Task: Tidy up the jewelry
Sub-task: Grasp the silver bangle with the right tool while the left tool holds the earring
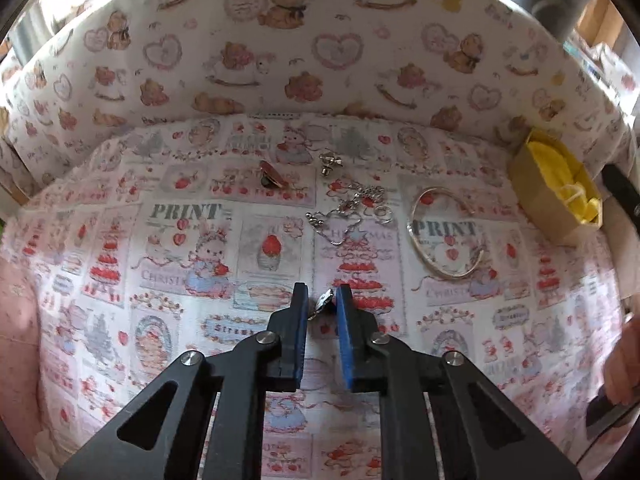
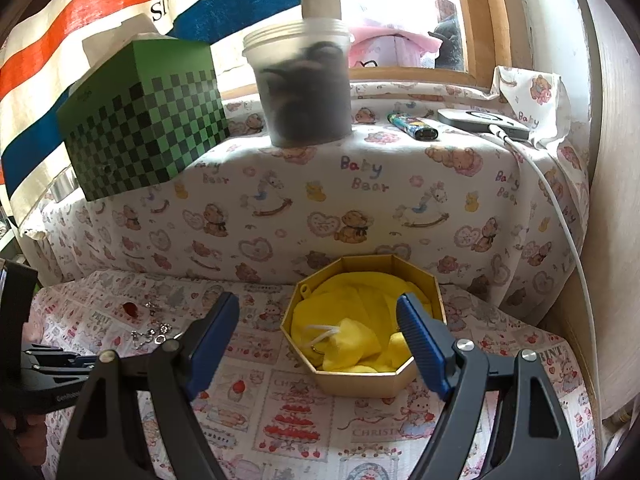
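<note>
Green checkered box [image 2: 144, 120], plastic tub [image 2: 306, 80], lighter [image 2: 412, 125] on ledge.

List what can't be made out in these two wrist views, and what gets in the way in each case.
- Small silver piece, left wrist view: sits between the left gripper fingertips; too small to identify, partly covered by the blue pads.
- Chain tangle, left wrist view: separate pieces too fine to tell apart.
- Gold box, right wrist view: yellow cloth hides any contents.
- Plastic tub, right wrist view: dark contents blurred.
</note>
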`<state>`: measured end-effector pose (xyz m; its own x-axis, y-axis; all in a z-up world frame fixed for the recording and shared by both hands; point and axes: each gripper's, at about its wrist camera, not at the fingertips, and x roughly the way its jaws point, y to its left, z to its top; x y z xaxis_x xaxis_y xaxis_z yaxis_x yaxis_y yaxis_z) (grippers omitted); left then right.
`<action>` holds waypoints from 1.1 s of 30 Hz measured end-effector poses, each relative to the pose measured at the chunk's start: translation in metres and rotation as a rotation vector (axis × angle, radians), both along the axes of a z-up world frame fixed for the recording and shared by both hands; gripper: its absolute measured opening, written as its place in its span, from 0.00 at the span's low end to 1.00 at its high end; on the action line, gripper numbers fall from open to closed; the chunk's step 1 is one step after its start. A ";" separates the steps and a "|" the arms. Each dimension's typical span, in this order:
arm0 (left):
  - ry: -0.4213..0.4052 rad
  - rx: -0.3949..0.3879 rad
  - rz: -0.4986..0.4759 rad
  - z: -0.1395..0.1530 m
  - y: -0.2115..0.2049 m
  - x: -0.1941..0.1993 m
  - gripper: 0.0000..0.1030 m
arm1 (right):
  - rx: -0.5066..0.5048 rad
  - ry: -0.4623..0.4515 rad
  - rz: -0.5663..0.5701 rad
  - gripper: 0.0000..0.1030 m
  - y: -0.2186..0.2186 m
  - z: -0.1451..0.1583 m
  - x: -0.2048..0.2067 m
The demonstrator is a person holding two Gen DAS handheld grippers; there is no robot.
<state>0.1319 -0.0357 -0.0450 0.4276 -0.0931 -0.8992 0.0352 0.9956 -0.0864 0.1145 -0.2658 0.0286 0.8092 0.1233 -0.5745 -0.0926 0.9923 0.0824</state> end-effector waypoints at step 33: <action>-0.167 -0.069 0.229 0.028 0.081 0.000 0.10 | -0.236 0.447 0.331 0.69 0.157 -0.075 0.064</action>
